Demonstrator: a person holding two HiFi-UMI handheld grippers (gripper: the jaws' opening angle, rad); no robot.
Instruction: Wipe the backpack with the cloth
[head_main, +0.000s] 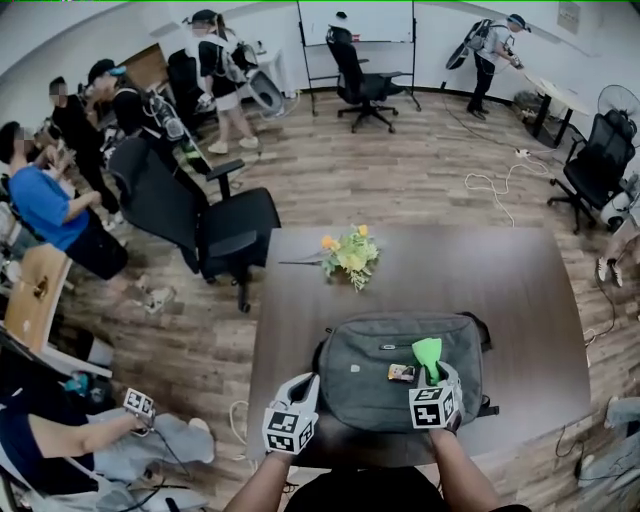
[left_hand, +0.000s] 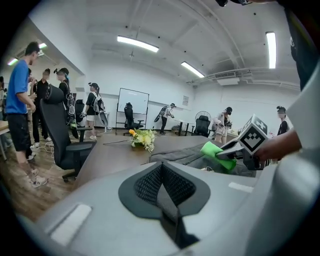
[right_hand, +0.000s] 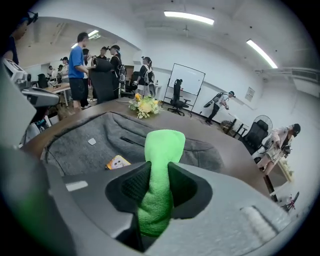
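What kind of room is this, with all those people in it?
Most likely an office or lab workroom. There are rolling office chairs on a wood floor, a whiteboard on a wheeled stand by the far wall, and a big brown table with a gray backpack on it.

Backpack (head_main: 380, 390) on table (head_main: 520, 300); flowers (head_main: 350, 255) behind; chair (head_main: 215, 225) left of table; cloth (head_main: 427, 350) in right tool (head_main: 434, 378), perhaps touching backpack.

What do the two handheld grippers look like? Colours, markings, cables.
Left gripper and right gripper match: light grey moulded bodies, each carrying a white cube with black square markers. Claw pads are black, mesh-textured. No cables visible. Forearms show no sleeves.
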